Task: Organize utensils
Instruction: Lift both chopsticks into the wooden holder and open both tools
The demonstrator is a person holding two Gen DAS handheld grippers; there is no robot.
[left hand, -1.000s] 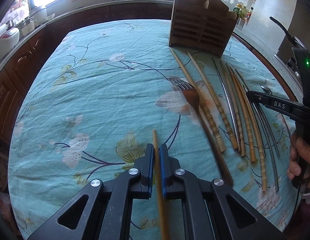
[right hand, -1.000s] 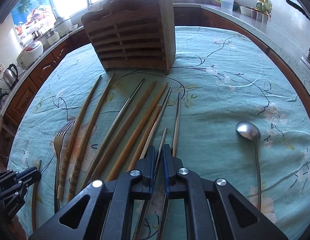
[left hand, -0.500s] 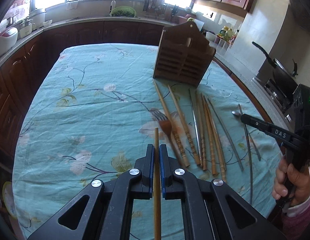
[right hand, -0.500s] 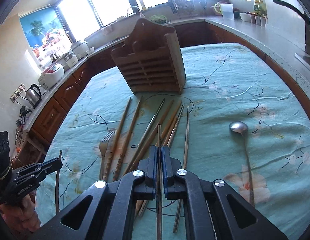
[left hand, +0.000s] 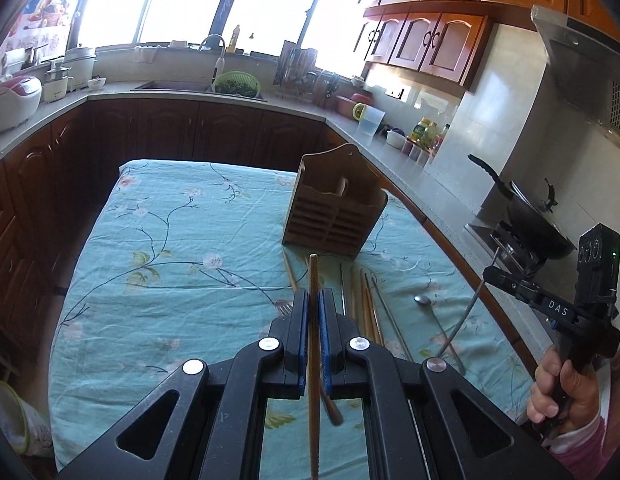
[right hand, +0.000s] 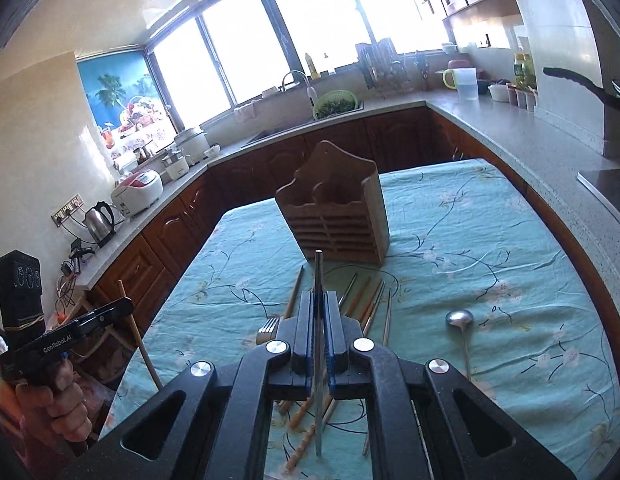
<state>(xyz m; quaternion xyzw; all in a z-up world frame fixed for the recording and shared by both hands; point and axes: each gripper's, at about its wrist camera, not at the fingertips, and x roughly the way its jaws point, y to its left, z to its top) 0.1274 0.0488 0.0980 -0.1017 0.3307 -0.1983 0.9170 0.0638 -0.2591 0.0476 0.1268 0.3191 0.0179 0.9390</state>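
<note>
My left gripper (left hand: 313, 300) is shut on a wooden chopstick (left hand: 313, 320) and holds it high above the table, its tip pointing at the wooden utensil holder (left hand: 334, 212). My right gripper (right hand: 319, 304) is shut on a metal chopstick (right hand: 318, 276), also lifted and pointing at the holder (right hand: 338, 220). Below lie several wooden and metal chopsticks (right hand: 370, 300), a fork (right hand: 268, 326) and a metal spoon (right hand: 460, 320). Each gripper shows in the other's view: the right one (left hand: 506, 276) and the left one (right hand: 122, 306).
The table wears a teal floral cloth (left hand: 170, 248). Kitchen counters (right hand: 530, 140) with a rice cooker (right hand: 138, 196), kettle (right hand: 100, 220) and sink run around it. A stove with a wok (left hand: 538, 224) stands to the right.
Both grippers have risen well above the table with their chopsticks and tilted up, so the holder now stands lower and farther in each view.
</note>
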